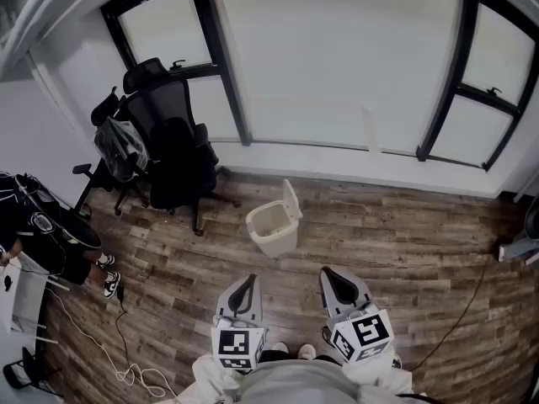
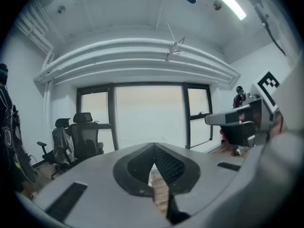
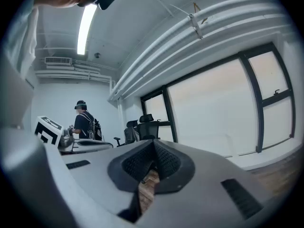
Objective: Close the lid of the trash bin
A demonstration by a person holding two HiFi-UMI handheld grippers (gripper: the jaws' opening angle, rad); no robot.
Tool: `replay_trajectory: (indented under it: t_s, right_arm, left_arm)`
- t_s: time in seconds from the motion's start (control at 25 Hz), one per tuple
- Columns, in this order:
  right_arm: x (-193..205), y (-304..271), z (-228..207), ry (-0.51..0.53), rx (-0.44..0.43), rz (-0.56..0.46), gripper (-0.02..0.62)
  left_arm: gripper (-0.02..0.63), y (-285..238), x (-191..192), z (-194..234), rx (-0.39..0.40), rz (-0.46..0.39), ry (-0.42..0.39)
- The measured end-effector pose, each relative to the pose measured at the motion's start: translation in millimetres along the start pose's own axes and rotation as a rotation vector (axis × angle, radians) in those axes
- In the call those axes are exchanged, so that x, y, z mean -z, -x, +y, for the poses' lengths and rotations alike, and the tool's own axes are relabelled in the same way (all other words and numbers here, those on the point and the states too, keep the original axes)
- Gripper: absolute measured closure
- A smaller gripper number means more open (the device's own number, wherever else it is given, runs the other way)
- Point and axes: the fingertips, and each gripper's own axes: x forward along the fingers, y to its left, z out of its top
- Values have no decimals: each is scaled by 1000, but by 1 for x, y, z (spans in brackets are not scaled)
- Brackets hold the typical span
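Note:
A small cream trash bin (image 1: pixel 274 230) stands on the wooden floor in the head view, its lid (image 1: pixel 291 202) tipped up and open at the bin's right rear. My left gripper (image 1: pixel 246 282) and right gripper (image 1: pixel 329 274) are held low near my body, well short of the bin, both pointing toward it. Each has its jaws shut with nothing between them. In the left gripper view the jaws (image 2: pixel 154 161) meet at their tips; in the right gripper view the jaws (image 3: pixel 153 155) do the same. The bin does not show in either gripper view.
Black office chairs (image 1: pixel 173 154) stand at the left by the window (image 1: pixel 337 57). A person (image 1: pixel 38 225) stands at the far left edge. A white cable (image 1: pixel 109 356) trails over the floor (image 1: pixel 404 251) at lower left, another cable at lower right.

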Motion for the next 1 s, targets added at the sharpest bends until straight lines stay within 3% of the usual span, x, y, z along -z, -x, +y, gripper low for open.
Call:
replay_trajectory:
  t_s: [0.6, 1.0]
  right_arm:
    - [0, -3, -20, 2, -11, -15, 571]
    - [1, -94, -40, 27, -12, 30, 571]
  left_arm:
    - [598, -25, -5, -15, -6, -36, -7]
    - [598, -101, -1, 38, 4, -43, -2]
